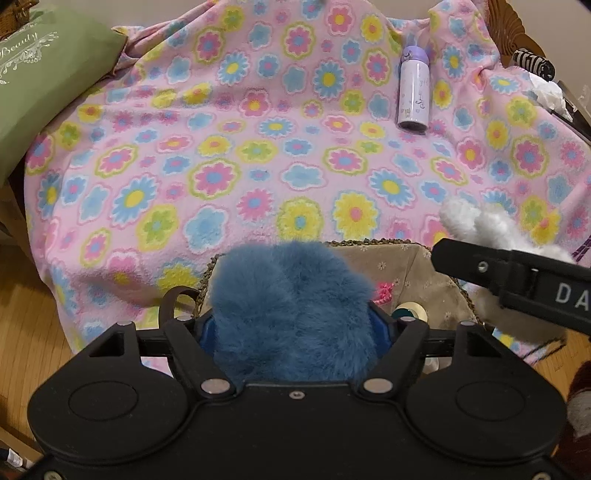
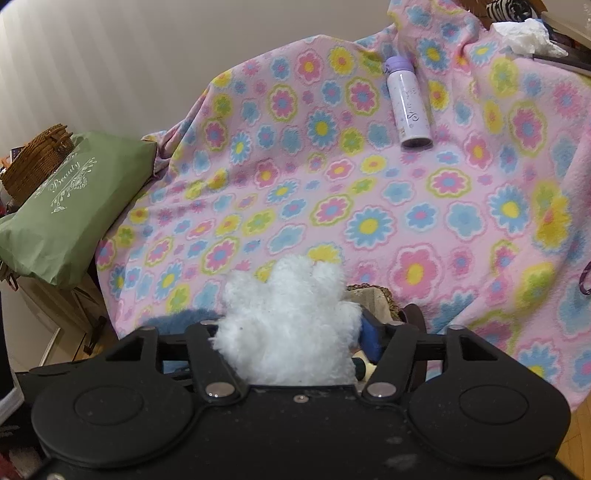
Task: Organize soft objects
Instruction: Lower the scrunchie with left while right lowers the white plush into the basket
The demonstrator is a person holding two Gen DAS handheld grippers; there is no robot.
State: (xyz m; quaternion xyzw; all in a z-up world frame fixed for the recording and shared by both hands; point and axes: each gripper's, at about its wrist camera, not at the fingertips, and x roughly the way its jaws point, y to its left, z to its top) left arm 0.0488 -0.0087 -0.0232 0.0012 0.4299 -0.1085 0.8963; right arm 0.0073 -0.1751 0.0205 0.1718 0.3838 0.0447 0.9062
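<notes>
A blue fluffy plush (image 1: 291, 314) fills the gap between the blue pads of my left gripper (image 1: 295, 325), which is shut on it. It hangs over a woven basket (image 1: 369, 243) with a beige flowered lining. My right gripper (image 2: 288, 336) is shut on a white fluffy plush (image 2: 288, 321). In the left wrist view that white plush (image 1: 476, 221) and a black finger (image 1: 509, 273) come in from the right, just past the basket's right side. In the right wrist view the basket's rim (image 2: 373, 290) shows behind the white plush. Both sets of fingertips are hidden by fur.
A pink flowered blanket (image 1: 258, 155) drapes the furniture behind the basket, with a lilac bottle (image 1: 413, 92) lying on it. A green cushion (image 1: 44, 92) and a wicker basket (image 2: 37, 162) sit at the left. White crumpled tissue (image 2: 524, 33) lies at the far right. Wooden floor (image 1: 33, 314) below.
</notes>
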